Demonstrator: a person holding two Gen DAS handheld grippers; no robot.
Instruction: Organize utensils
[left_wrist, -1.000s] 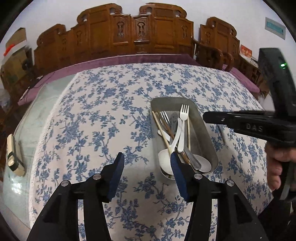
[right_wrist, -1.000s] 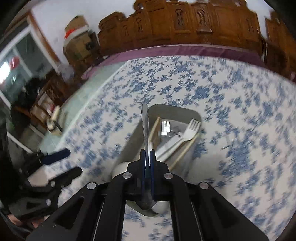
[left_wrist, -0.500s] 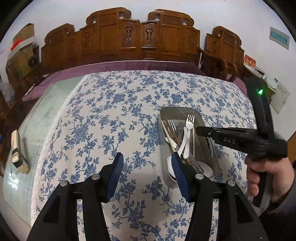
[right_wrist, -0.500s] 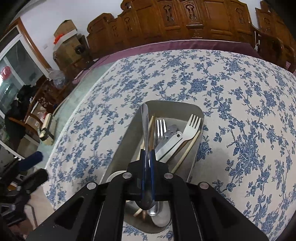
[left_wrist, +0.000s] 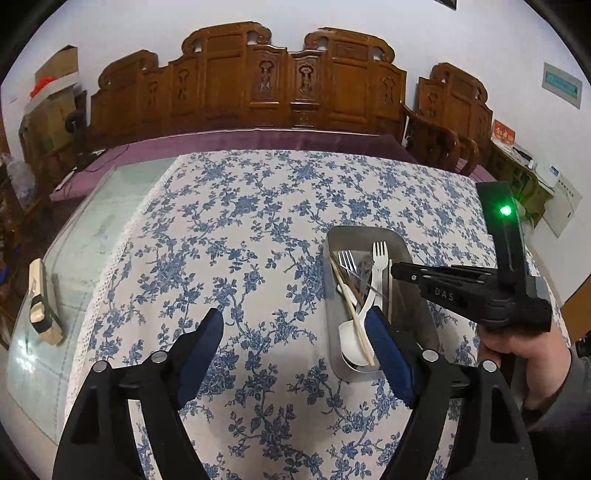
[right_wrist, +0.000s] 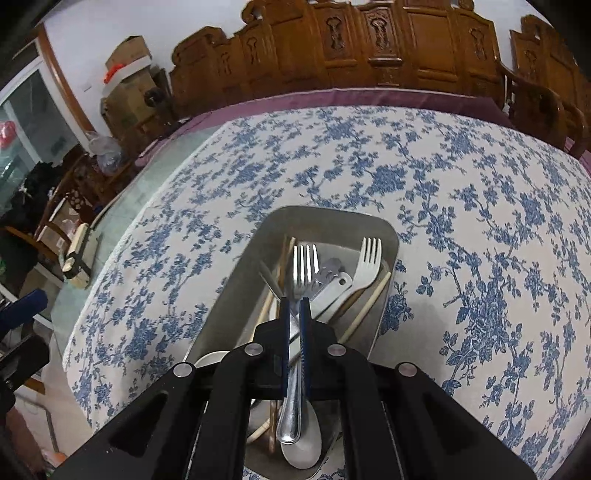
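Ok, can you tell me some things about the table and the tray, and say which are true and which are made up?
1. The tablecloth has blue flowers. True.
2. The tray is empty. False: it holds a metal fork, a spoon and chopsticks.
3. A white fork lies in the tray. True.
4. The left tongs squeeze the spoon. False: nothing is between them, and they are opening.

Forks (right_wrist: 304, 264), spoons (left_wrist: 351, 341), chopsticks (left_wrist: 352, 315) in tray (right_wrist: 236, 280), on tablecloth (left_wrist: 229, 236).
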